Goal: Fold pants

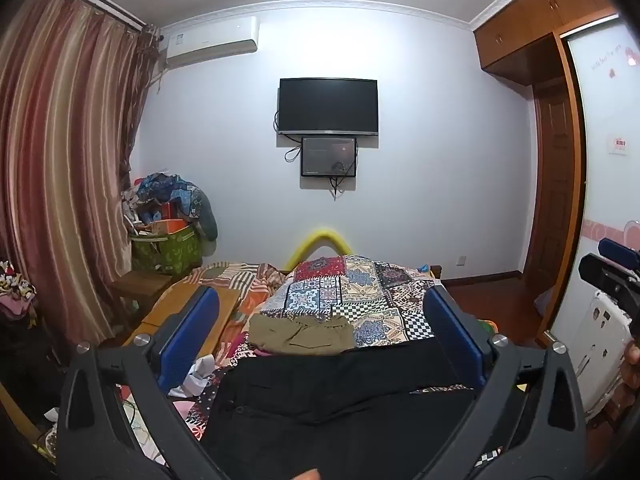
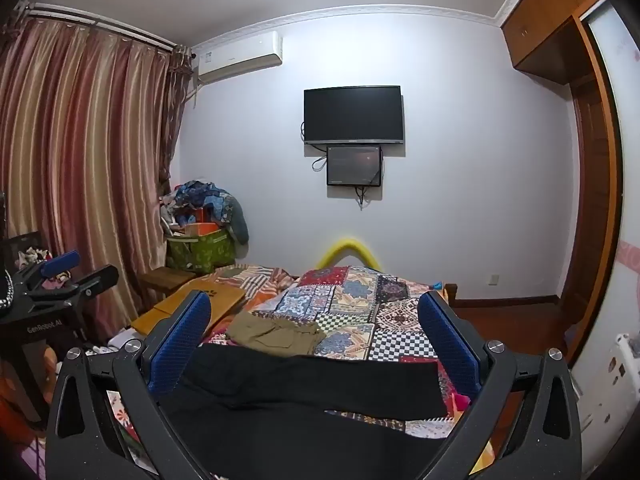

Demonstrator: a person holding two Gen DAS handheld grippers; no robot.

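Black pants [image 1: 320,400] lie spread across the near part of a bed with a patchwork quilt [image 1: 360,292]. They also show in the right wrist view [image 2: 304,392], with one leg stretched to the right. My left gripper [image 1: 320,320] is open above the pants, blue pads wide apart, holding nothing. My right gripper [image 2: 316,324] is open the same way above the pants. The right gripper also shows at the right edge of the left wrist view [image 1: 612,268]. The left gripper shows at the left edge of the right wrist view [image 2: 68,272].
Folded khaki pants [image 1: 300,332] lie on the quilt just beyond the black pants. A wooden board [image 2: 192,304] lies on the bed's left side. A green basket of clutter [image 1: 168,248] stands by the curtain. A wardrobe [image 1: 560,160] is on the right.
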